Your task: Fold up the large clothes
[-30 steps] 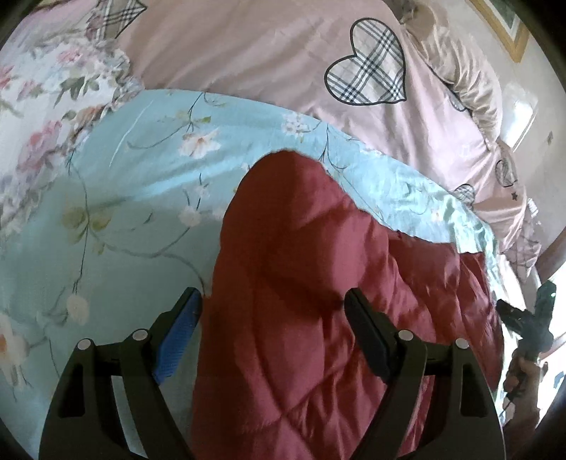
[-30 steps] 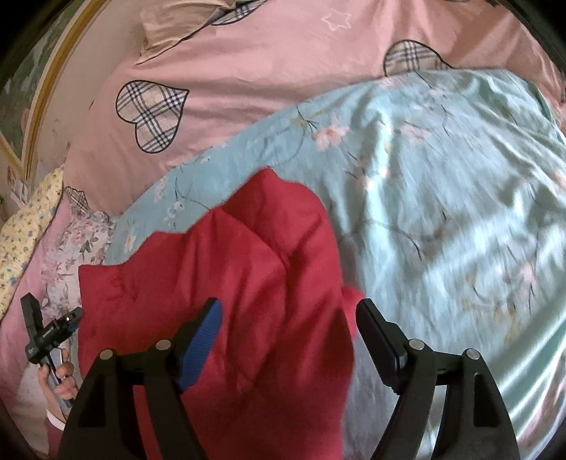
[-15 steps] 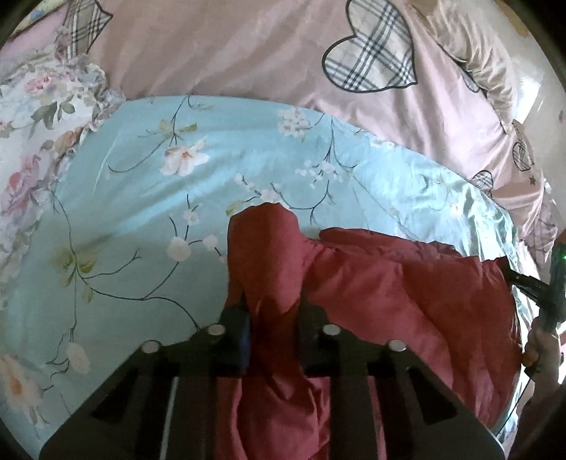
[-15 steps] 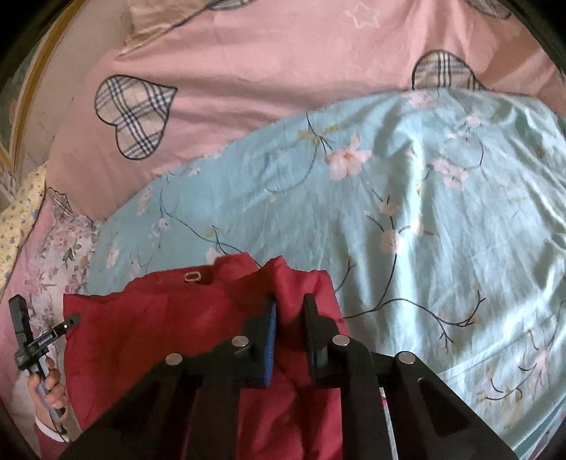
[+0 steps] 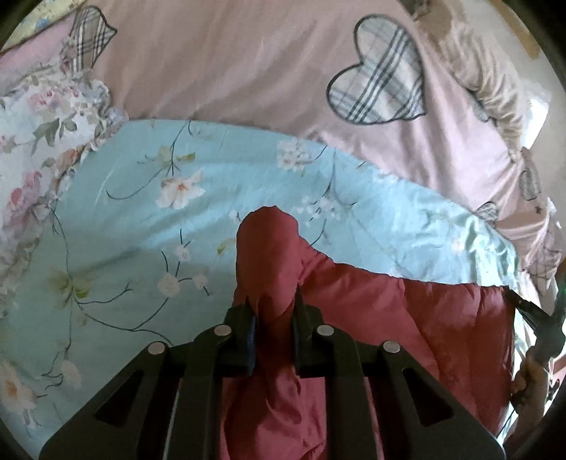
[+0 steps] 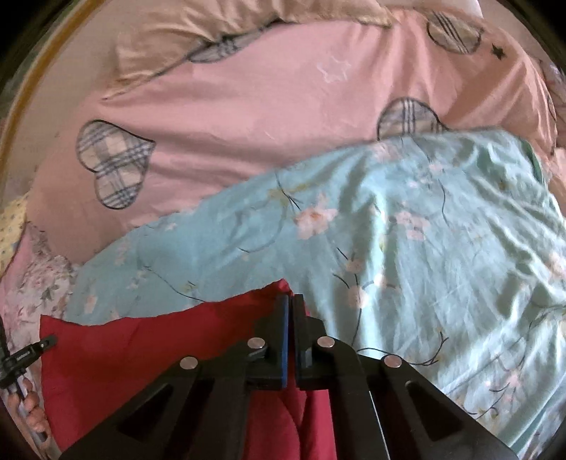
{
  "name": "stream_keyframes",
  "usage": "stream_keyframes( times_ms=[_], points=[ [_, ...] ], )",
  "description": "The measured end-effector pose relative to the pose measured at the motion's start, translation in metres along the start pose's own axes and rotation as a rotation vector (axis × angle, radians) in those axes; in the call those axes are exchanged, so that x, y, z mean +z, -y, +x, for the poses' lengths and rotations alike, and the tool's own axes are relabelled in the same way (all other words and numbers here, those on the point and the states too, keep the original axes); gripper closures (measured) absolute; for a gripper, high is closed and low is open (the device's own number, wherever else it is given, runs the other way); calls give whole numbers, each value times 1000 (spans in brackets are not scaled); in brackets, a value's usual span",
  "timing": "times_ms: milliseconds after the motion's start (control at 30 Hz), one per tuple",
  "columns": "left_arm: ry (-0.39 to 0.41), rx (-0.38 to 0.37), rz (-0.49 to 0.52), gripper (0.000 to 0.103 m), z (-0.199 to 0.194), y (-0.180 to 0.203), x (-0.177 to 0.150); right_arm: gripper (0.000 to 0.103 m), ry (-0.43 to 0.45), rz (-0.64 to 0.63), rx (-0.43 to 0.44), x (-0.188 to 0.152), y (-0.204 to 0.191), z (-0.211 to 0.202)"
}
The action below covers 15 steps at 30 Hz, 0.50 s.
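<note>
A dark red quilted garment (image 5: pixel 406 318) is stretched between my two grippers above a light blue floral blanket (image 5: pixel 141 219). My left gripper (image 5: pixel 272 308) is shut on a bunched corner of the garment that pokes up past the fingertips. In the right wrist view the same red garment (image 6: pixel 148 346) spreads to the left, and my right gripper (image 6: pixel 290 304) is shut tight on its other corner. The other gripper and hand show at each view's edge.
The blue blanket (image 6: pixel 406 247) lies on a pink bedsheet with plaid hearts (image 6: pixel 247 116). A beige pillow (image 6: pixel 230 32) lies at the head of the bed. A floral pink cloth (image 5: pixel 39 116) lies at the left.
Both grippers went from open over the garment to shut on its corners. They then lifted and pulled the garment edge taut between them.
</note>
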<state>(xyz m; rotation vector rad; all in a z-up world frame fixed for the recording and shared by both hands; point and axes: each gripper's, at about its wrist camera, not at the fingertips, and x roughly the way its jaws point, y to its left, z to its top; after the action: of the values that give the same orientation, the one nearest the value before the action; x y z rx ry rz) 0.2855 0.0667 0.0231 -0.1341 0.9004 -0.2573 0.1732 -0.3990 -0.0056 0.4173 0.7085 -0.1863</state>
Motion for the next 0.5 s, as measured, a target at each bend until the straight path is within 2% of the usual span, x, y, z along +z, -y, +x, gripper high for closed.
stream_keyframes(
  times_ms=[100,267,500],
  points=[
    [-38,30,-1,91,22,0,-4,103,-30,-5,-28,-8,3,15],
    [-91,35,-26,90,50,-6,-12,103,-56,5,-39,-15,7,30],
    [-111,52,-12,90,64,-4,-14,103,-81,6,-52,-19,10,43]
  ],
)
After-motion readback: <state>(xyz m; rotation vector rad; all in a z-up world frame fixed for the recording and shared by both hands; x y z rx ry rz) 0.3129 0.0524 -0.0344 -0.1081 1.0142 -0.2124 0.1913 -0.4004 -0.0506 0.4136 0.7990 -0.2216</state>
